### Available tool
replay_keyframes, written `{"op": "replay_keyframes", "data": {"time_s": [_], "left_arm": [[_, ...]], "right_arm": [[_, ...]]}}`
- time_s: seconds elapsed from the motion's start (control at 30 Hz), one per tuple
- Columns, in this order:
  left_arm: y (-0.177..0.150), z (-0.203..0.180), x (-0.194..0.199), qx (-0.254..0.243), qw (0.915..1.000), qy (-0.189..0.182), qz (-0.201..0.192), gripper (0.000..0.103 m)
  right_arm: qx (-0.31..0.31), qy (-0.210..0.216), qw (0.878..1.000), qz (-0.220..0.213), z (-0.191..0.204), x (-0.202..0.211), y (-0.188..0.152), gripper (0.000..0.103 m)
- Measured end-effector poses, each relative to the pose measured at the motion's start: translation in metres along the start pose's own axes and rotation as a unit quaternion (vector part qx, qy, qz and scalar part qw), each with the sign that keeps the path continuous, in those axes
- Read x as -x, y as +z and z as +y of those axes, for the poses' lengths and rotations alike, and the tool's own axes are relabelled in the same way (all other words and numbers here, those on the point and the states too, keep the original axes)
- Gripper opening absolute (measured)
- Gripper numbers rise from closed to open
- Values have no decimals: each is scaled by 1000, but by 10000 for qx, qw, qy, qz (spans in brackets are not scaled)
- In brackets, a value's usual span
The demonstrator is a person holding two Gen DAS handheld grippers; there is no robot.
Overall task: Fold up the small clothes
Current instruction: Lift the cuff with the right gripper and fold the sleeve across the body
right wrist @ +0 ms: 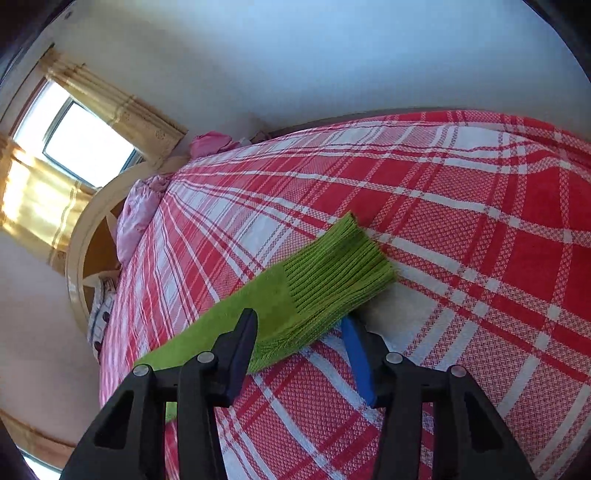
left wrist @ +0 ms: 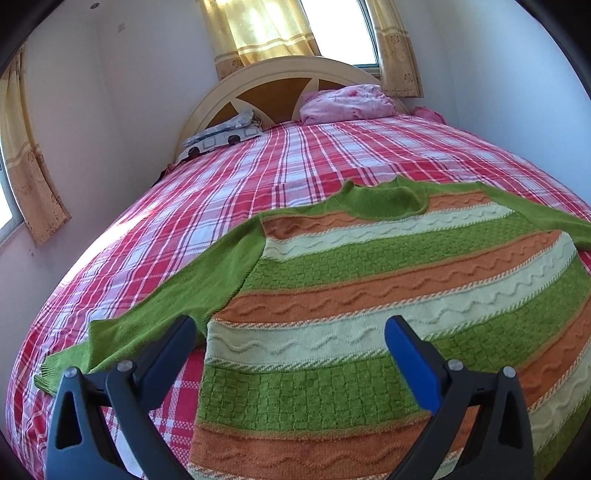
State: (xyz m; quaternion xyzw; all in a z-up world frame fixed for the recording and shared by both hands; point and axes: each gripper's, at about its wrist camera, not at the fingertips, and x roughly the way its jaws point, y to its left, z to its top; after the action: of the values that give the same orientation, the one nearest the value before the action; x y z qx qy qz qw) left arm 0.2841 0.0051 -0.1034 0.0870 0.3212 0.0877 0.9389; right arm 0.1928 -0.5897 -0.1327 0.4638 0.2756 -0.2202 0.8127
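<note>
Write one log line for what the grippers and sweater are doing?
sweater: flat on bed | left gripper: open above hem | right gripper: open around cuff

One striped sweater (left wrist: 369,295) is lying on one plaid-covered bed (left wrist: 221,192). Two pillows are sitting by the headboard: one pink (left wrist: 345,103), one grey-patterned (left wrist: 221,136). Two tools are showing, left tool (left wrist: 290,332) and right tool (right wrist: 299,325).

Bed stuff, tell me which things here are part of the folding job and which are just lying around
Part of the job:
striped sweater, spread flat on the plaid bedspread
its ribbed green cuff, between the right gripper fingers
left gripper, open over the hem

Just lying about:
pink pillow
grey patterned pillow
yellow curtains
</note>
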Motion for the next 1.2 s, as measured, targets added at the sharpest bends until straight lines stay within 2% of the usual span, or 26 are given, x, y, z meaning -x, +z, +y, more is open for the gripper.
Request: {"op": "replay_keyframes", "data": {"time_s": [0.07,0.13,0.2,0.27,0.43,0.6,0.83,1.2], "left_arm": [[0,2,0,33,10000,-4,5,103],[0,3,1,91,10000,-19,-12,103],[-1,6,1,155,9999,-33,-19,103],[-2,8,2,197,9998,-38,-21,103],[0,8,7,99,9997,154,-148,103],[3,19,6,231,9996,138,-130,103],[5,31,8,253,9994,130,-191,103],[-3,62,6,630,9978,198,-114,103]], "right_arm": [[-236,132,9996,-73,-6,-3,5,49],[-325,106,9993,-117,-9,-6,11,40],[-355,-20,9992,-161,-12,-9,16,12],[-431,-15,9990,-105,-17,-12,19,7],[-204,39,9997,-122,-4,-7,23,6],[456,289,9983,-200,47,7,22,6],[1418,752,9869,-143,139,14,5,6],[2221,1301,9662,-109,241,15,-27,6]]}}
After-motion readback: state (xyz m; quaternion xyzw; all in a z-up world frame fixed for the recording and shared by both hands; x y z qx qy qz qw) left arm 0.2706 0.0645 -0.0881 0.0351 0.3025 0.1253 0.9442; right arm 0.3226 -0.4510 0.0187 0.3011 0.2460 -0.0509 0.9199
